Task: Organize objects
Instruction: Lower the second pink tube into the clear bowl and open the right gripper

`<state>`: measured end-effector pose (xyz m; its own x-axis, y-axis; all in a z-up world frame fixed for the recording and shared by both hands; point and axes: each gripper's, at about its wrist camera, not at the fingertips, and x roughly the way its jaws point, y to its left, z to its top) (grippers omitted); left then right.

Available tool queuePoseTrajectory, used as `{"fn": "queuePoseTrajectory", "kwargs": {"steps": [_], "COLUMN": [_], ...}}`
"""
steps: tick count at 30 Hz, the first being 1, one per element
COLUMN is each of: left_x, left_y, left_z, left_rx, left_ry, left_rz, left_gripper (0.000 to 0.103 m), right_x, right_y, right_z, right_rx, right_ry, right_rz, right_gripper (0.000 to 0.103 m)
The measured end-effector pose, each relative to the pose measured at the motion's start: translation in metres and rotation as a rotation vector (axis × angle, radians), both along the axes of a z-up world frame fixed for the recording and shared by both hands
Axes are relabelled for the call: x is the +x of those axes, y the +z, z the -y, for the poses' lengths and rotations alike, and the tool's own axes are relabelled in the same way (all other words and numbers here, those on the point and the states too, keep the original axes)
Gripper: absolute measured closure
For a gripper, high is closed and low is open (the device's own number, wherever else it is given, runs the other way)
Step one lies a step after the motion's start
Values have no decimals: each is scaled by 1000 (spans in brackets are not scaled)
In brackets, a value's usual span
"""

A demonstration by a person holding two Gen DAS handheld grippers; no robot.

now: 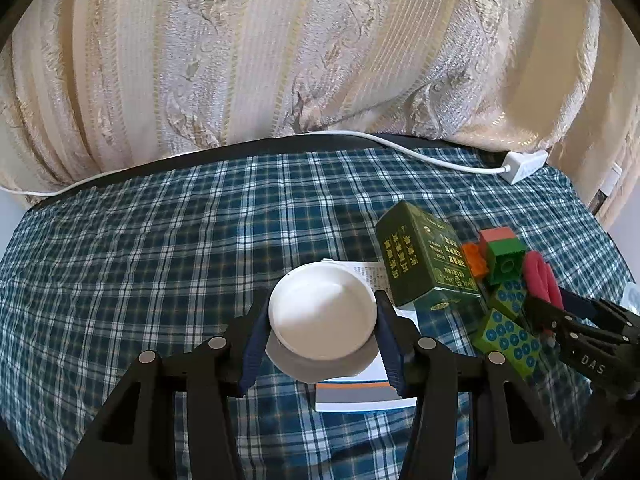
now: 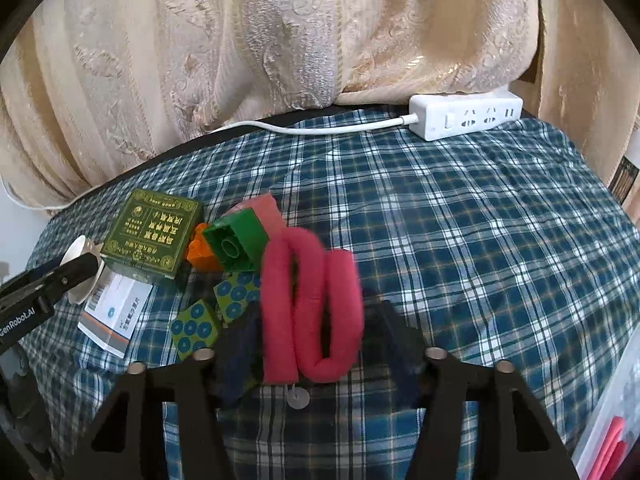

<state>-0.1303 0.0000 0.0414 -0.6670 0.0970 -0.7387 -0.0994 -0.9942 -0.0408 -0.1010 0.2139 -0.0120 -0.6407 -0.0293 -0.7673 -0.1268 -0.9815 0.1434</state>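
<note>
Cream brocade curtain (image 1: 280, 60) hangs across the far side, beyond both tools. Blue plaid cloth (image 1: 140, 240) covers the tabletop under everything.

White power strip (image 2: 468, 117) lies at the far edge, ahead and right of the right tool, its white cable (image 2: 320, 128) trailing off to the left along the curtain foot.

Dark green box (image 1: 424, 260) with gold print stands tilted, ahead and right of the left tool, leaning by the block pile. White medicine carton (image 1: 360, 394) lies flat just under the left tool's tips.

Left tool (image 1: 322, 330): jaws partly open, both blue pads pressed to the sides of a white round lid-like dish (image 1: 322, 312), gripped and held above the carton.

Right tool (image 2: 312, 344): jaws fairly wide, a folded pink foam tube (image 2: 312, 304) between them. Fingers blurred; appears gripped, tube standing clear of the cloth.

Block pile just left of the right tool: green brick (image 2: 238, 246), orange brick (image 2: 198, 254), pink brick (image 2: 266, 208) behind, two yellow-green blocks with blue circles (image 2: 196, 330) nearest.

Small clear button-like disc (image 2: 298, 399) lies on the cloth directly below the tube.
</note>
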Motion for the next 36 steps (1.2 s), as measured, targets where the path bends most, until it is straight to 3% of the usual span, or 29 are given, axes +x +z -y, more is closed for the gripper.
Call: {"fn": "queuePoseTrajectory", "kwargs": {"steps": [23, 36], "left_x": [17, 30], "left_y": [15, 22], "left_z": [-18, -37], "left_rx": [9, 5], "left_ry": [-60, -117], "left_rz": [-36, -53], "left_gripper": [52, 52], "right_x": [69, 130], "right_y": [39, 60], "right_z": [-7, -55], "right_rx": [-49, -52], "right_ry": [-61, -215], "right_rz": [-91, -149], "right_gripper": [53, 53]}}
